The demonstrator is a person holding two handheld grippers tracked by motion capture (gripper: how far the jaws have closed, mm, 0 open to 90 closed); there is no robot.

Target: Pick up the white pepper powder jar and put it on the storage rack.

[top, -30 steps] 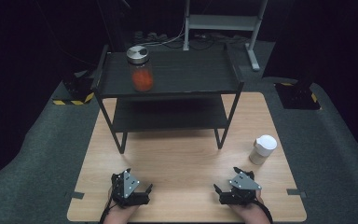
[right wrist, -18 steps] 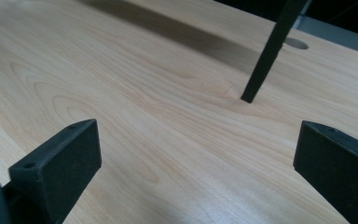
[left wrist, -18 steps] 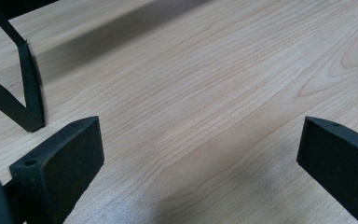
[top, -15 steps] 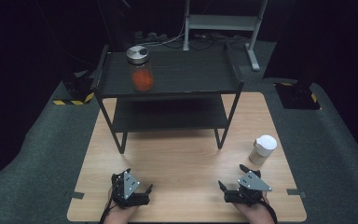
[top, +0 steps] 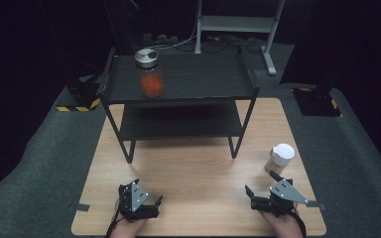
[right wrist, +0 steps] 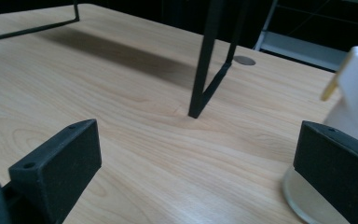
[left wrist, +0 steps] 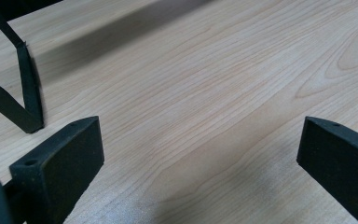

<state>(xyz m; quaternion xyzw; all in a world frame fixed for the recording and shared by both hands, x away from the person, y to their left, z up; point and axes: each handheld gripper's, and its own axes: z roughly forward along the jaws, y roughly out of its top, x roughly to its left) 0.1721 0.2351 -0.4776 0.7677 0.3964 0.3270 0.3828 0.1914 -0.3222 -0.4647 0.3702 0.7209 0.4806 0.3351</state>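
Both jaws spread wide, right gripper [top: 261,191] beside white bottle [top: 280,157], left gripper [top: 140,191] over bare table [top: 198,168].

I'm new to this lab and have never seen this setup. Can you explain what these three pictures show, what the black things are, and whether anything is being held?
There is no robot here: a person holds two hand grippers, the left gripper and the right gripper, low over a wooden table. The high view looks down from above. The other two pictures come from cameras riding on each gripper; the black blocks at the bottom are that gripper's own jaws, spread open with nothing between them. On the table stands a black two-level shelf, with a metal-lidded jar of something orange on its top level. A white-lidded container stands on the table just ahead of the right gripper. Nothing is held.
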